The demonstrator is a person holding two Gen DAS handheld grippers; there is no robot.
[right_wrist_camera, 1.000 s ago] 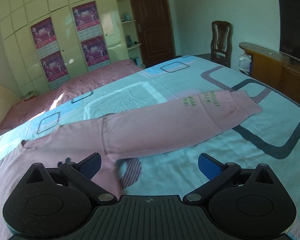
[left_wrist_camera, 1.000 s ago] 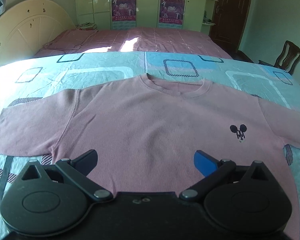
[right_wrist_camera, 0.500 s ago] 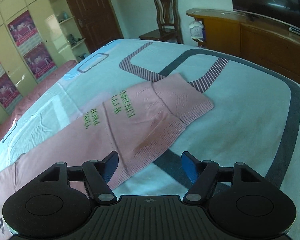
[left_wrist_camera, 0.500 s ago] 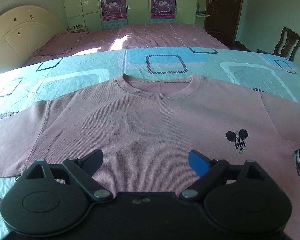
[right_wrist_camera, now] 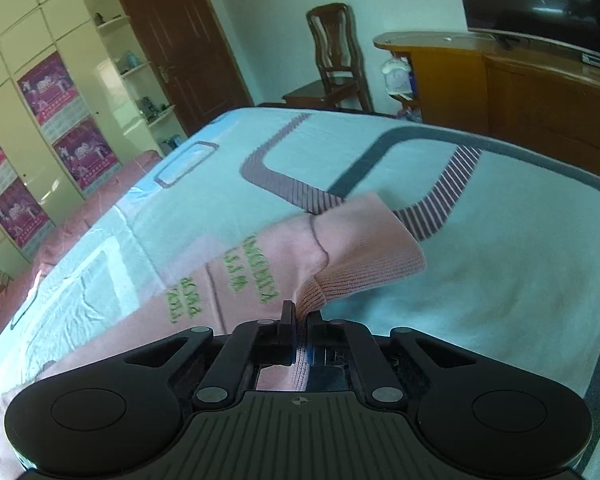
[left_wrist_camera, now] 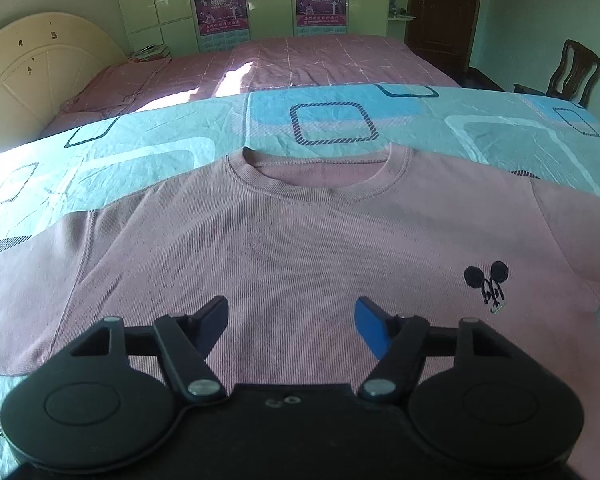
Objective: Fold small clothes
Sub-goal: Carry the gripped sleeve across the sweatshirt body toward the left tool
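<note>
- I found the pink sweatshirt (left_wrist_camera: 284, 240) laid flat, front side up, on the light blue patterned bedsheet (left_wrist_camera: 180, 144), its collar toward the far side.
- A small black mouse-head motif (left_wrist_camera: 486, 280) sat on the chest, right of centre.
- My left gripper (left_wrist_camera: 292, 320) stood over the lower body of the garment with its tongs spread apart and nothing between them.
- My right gripper (right_wrist_camera: 299, 320) had its tongs closed together on the ribbed sleeve cuff (right_wrist_camera: 364, 256), whose edge was bunched and drawn up between them.
- Green lettering (right_wrist_camera: 236, 276) ran across the sleeve, left of the cuff.
- I saw no container on the bed.
- A wooden chair (right_wrist_camera: 336, 60) and a wooden cabinet (right_wrist_camera: 520, 92) stood beyond the far edge of the bed.
</note>
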